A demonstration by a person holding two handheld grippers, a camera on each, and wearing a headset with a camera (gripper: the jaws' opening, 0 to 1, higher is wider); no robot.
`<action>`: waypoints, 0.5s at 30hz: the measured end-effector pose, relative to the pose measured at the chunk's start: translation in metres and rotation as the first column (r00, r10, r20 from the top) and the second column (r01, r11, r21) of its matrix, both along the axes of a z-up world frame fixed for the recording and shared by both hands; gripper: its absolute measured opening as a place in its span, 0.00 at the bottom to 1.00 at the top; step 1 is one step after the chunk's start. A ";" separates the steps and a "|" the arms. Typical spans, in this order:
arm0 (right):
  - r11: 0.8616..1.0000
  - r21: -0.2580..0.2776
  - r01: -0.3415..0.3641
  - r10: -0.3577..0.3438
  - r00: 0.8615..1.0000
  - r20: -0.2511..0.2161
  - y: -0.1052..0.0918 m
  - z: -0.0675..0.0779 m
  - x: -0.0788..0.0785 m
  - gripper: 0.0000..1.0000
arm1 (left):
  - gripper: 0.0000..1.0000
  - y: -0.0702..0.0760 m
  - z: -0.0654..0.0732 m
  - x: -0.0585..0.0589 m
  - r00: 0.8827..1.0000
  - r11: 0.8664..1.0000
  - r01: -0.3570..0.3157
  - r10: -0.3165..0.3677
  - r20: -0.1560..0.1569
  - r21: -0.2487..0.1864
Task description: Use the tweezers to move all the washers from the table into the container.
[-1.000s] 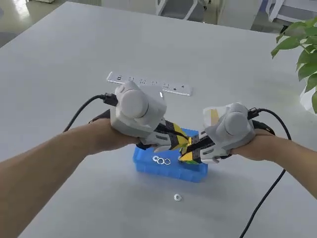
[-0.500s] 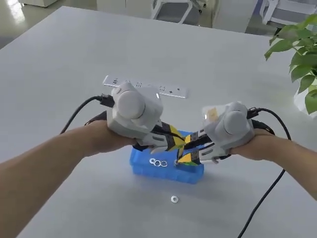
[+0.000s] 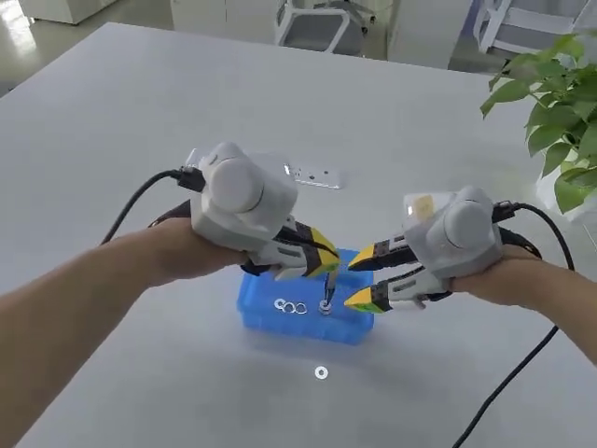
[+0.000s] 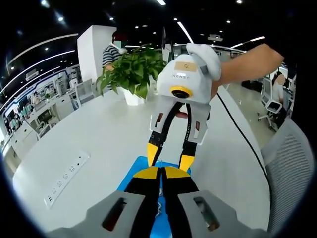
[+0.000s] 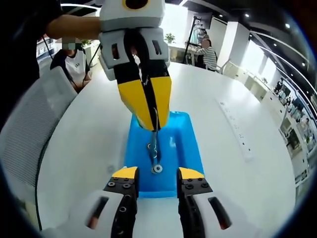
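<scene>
1. Washers lie in a small cluster on the floor of the blue container; one loose washer sits on the table just in front of the container's near wall, apart from it.
2. Tweezers point down into the container, their tips by a washer near the cluster; I cannot tell whether the tips pinch it or only touch it; the upper part of the tweezers is hidden inside the jaws.
3. Left gripper has its jaws clamped on the tweezers; the right gripper view confirms this, with the yellow tips pressed together around the tool.
4. Right gripper has its jaws spread with nothing between them, hovering at the container's right end; part of the container's far rim is covered by both grippers.
5. Power strip lies beyond, its left half hidden behind the left gripper; a potted plant is cut off at the right edge.
6. There is open tabletop to the left, beyond and in front; a cable trails over the table at the right.
</scene>
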State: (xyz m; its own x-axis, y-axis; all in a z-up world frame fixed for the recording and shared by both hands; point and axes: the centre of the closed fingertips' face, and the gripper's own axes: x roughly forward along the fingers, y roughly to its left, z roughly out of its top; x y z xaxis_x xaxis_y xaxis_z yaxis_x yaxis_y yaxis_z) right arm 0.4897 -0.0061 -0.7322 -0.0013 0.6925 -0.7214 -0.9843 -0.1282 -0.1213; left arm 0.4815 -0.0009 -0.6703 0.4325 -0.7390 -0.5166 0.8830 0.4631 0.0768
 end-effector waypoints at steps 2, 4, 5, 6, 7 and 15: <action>1.000 0.001 0.018 -0.018 1.000 -0.004 -0.004 0.001 0.001 0.33 | 0.05 -0.001 0.003 -0.002 1.000 1.000 0.004 -0.004 0.003 0.001; 0.999 0.005 0.037 -0.037 0.999 -0.002 -0.009 0.003 0.001 0.35 | 0.05 -0.001 0.005 -0.004 1.000 1.000 0.008 -0.008 0.002 0.003; 0.999 0.006 0.040 -0.040 0.999 -0.002 -0.010 0.003 0.000 0.36 | 0.05 -0.001 0.007 -0.006 1.000 1.000 0.012 -0.012 0.006 0.006; 0.999 0.010 0.047 -0.047 0.999 -0.004 -0.012 0.005 -0.001 0.36 | 0.05 -0.001 0.008 -0.007 1.000 1.000 0.011 -0.011 0.007 0.007; 0.998 0.010 0.055 -0.055 0.998 -0.005 -0.014 0.005 -0.002 0.37 | 0.05 0.000 0.009 -0.008 1.000 1.000 0.012 -0.012 0.007 0.007; 0.993 0.026 0.118 -0.117 0.993 -0.020 -0.026 0.012 -0.013 0.47 | 0.05 -0.001 0.017 -0.019 1.000 1.000 0.022 -0.022 0.004 0.006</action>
State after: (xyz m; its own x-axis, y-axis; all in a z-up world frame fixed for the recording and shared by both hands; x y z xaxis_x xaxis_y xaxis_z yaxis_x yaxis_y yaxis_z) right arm 0.4772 -0.0319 -0.7204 0.0683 0.7078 -0.7031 -0.9944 -0.0086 -0.1052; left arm 0.4624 -0.0015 -0.6532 0.4186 -0.7449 -0.5195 0.8924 0.4434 0.0833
